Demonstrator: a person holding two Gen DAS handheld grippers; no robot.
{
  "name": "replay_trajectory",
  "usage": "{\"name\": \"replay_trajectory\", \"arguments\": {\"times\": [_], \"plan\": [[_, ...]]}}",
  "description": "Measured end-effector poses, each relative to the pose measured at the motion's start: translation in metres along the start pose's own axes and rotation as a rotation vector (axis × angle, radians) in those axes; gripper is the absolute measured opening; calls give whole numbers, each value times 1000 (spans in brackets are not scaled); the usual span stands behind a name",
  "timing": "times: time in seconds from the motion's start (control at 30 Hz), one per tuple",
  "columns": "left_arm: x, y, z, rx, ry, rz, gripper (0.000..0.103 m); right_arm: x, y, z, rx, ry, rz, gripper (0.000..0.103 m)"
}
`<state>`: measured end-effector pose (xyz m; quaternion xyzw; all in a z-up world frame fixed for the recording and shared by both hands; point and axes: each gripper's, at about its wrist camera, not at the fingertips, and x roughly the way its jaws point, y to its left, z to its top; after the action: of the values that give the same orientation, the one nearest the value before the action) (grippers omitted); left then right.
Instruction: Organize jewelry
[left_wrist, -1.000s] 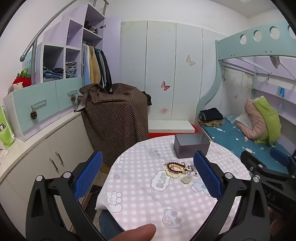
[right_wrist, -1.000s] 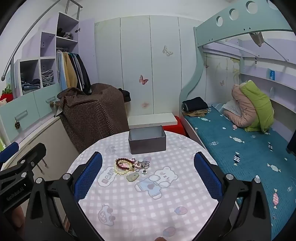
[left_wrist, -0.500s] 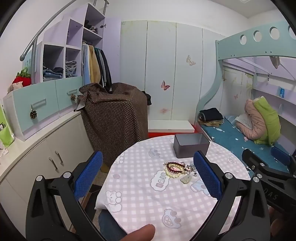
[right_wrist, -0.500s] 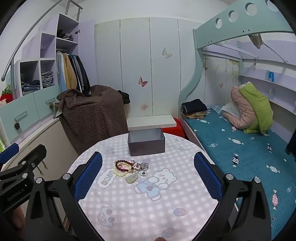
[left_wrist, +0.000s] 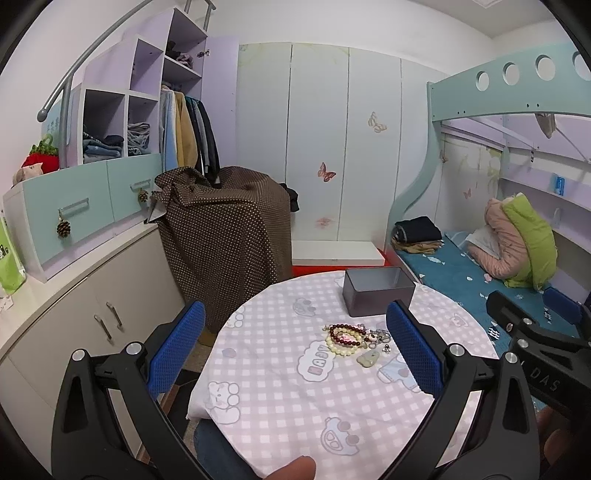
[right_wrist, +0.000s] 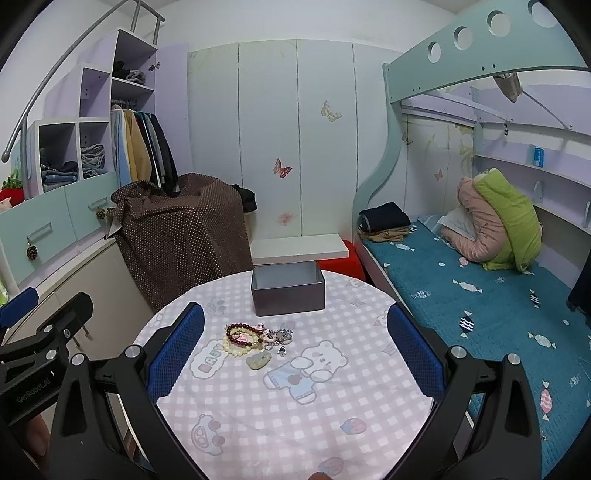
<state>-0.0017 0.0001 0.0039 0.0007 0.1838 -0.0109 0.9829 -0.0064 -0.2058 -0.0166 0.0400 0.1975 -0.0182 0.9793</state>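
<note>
A small pile of jewelry lies on the round table: a dark red bead bracelet (left_wrist: 345, 331) (right_wrist: 242, 333), a cream bead bracelet (left_wrist: 341, 347) (right_wrist: 236, 349), a pale jade pendant (left_wrist: 368, 359) (right_wrist: 259, 360) and silver trinkets (left_wrist: 380, 338) (right_wrist: 277, 338). An open grey box (left_wrist: 376, 295) (right_wrist: 287, 293) stands just behind them. My left gripper (left_wrist: 295, 347) is open and empty, held above the table's near side. My right gripper (right_wrist: 295, 349) is open and empty, also short of the jewelry.
The table (left_wrist: 280, 387) (right_wrist: 332, 413) wears a pink checked cloth with cartoon prints. A brown dotted cover (left_wrist: 225, 236) drapes furniture behind it. White cabinets (left_wrist: 92, 295) stand left. A bunk bed with a teal mattress (right_wrist: 480, 295) lies right.
Both views have shifted only slightly. The jewelry and box have not moved, and both grippers stay open.
</note>
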Motion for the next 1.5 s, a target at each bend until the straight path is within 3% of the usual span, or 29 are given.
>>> {"name": "replay_trajectory", "arguments": {"times": [0.67,1.0,1.5], "plan": [[9,5,6,-5,-33,0,98,4,-1,1,-9,-22,-15,96],[20,2,8,1,-67,-14,98,25,-1,10,-30,-23,-31,96],[45,7,5,-25,-56,-27,98,46,6,11,-75,-17,-34,96]]}}
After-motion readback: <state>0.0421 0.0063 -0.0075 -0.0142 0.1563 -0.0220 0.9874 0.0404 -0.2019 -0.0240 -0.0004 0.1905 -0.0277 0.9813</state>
